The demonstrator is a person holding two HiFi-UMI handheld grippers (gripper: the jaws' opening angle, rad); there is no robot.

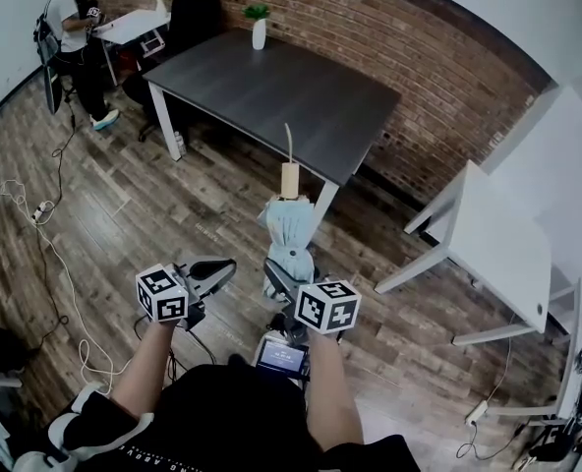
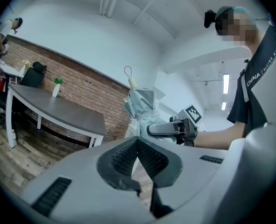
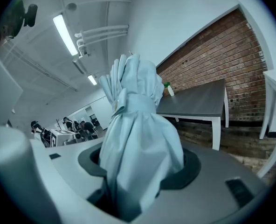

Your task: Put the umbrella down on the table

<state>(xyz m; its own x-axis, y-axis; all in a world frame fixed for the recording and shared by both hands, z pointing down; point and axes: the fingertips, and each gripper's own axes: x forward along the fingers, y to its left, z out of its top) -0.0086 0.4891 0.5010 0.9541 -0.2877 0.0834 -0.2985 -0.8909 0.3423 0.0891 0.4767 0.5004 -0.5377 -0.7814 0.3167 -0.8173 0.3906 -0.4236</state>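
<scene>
A folded light-blue umbrella [image 1: 289,232] stands upright above the wooden floor, its tan handle [image 1: 289,179] and wrist loop on top. My right gripper [image 1: 279,275] is shut on its lower fabric; in the right gripper view the cloth of the umbrella [image 3: 139,134] fills the space between the jaws of this gripper [image 3: 138,174]. The left gripper [image 1: 222,266] hovers just left of it, shut and empty, its pads [image 2: 128,155] meeting. From the left gripper view the umbrella [image 2: 142,105] and the right gripper [image 2: 168,129] show ahead. The dark table [image 1: 281,91] lies beyond the umbrella.
A small plant in a white vase [image 1: 259,26] stands at the dark table's far edge. White tables [image 1: 497,234] sit to the right, a black office chair [image 1: 195,13] and a white desk [image 1: 132,26] behind. A person [image 1: 75,37] stands far left. Cables [image 1: 35,214] trail over the floor.
</scene>
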